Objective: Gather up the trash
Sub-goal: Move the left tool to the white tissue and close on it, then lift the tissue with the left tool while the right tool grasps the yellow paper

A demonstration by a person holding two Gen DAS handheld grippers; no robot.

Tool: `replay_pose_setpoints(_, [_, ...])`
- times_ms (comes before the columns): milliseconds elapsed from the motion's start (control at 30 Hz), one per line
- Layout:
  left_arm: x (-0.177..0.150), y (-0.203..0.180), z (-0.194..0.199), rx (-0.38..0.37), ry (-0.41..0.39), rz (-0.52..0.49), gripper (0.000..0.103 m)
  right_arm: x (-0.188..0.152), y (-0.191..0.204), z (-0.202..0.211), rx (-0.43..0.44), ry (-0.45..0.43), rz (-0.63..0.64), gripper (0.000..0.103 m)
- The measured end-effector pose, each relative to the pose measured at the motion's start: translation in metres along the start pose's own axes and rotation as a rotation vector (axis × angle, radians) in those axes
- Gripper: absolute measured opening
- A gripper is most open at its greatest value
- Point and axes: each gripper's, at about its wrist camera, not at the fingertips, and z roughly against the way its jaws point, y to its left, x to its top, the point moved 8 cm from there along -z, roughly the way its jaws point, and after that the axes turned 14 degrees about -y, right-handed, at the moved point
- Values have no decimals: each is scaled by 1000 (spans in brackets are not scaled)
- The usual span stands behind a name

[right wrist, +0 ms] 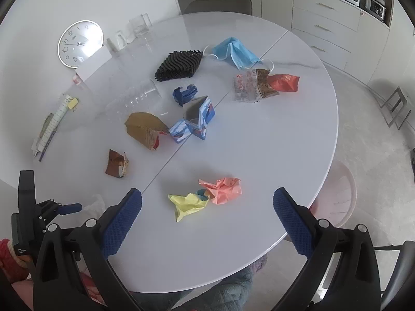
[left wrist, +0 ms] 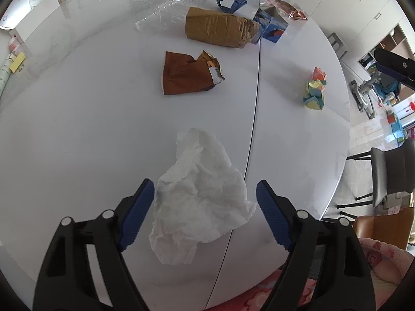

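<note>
A crumpled white tissue (left wrist: 202, 194) lies on the white round table (left wrist: 77, 129) near its front edge. My left gripper (left wrist: 205, 182) points down over it, open, with a blue pad on either side and neither pressing on the tissue. In the right wrist view the left gripper (right wrist: 64, 208) shows at the lower left beside the tissue (right wrist: 96, 203). My right gripper (right wrist: 207, 191) is open with nothing in it, just short of a pink paper wad (right wrist: 223, 189) and a yellow paper wad (right wrist: 188, 202).
More trash lies further back: a brown wrapper (right wrist: 116, 164), a tan bag (right wrist: 145, 128), a blue carton (right wrist: 197, 121), a clear cup (right wrist: 135, 101), black mesh (right wrist: 179, 64), a blue mask (right wrist: 234, 53) and a red wrapper (right wrist: 264, 84). A pink basin (right wrist: 339, 199) stands on the floor to the right.
</note>
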Motion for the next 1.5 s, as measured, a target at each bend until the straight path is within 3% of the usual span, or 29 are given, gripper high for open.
replay_pose_setpoints(67, [-2, -1, -5, -4, 18, -2, 68, -1, -3, -1, -7, 8, -6, 101])
replay_pose_setpoints(200, [-3, -1, -8, -10, 24, 6, 63, -3, -5, -3, -15, 17, -1, 101])
replay_pose_setpoints(400, [-4, 4, -11, 24, 16, -4, 44, -5, -7, -10, -13, 37, -1, 101])
replay_pose_setpoints(500, [-3, 7, -10, 45, 6, -11, 30, -5, -8, -13, -10, 41, 7, 101])
replay_pose_setpoints(567, [-2, 9, -12, 49, 3, -12, 16, -6, -9, -14, -10, 44, 12, 101])
replay_pose_setpoints(800, [7, 9, -6, 50, -8, -9, 11, -7, -18, -16, -11, 47, 24, 101])
replay_pose_setpoints(967, [41, 2, 18, 37, -91, 3, 11, -14, -27, -22, -8, 61, 61, 101])
replay_pose_setpoints(1167, [76, -22, 31, 17, -164, -34, 11, -30, -7, -34, 82, 108, 73, 101])
replay_pose_setpoints(1267, [79, -27, 31, 6, -165, -33, 11, -39, 8, -38, 115, 127, 63, 100])
replay_pose_setpoints(1500, [73, -30, 23, -5, -134, -28, 11, -55, 33, -53, 155, 184, 24, 72])
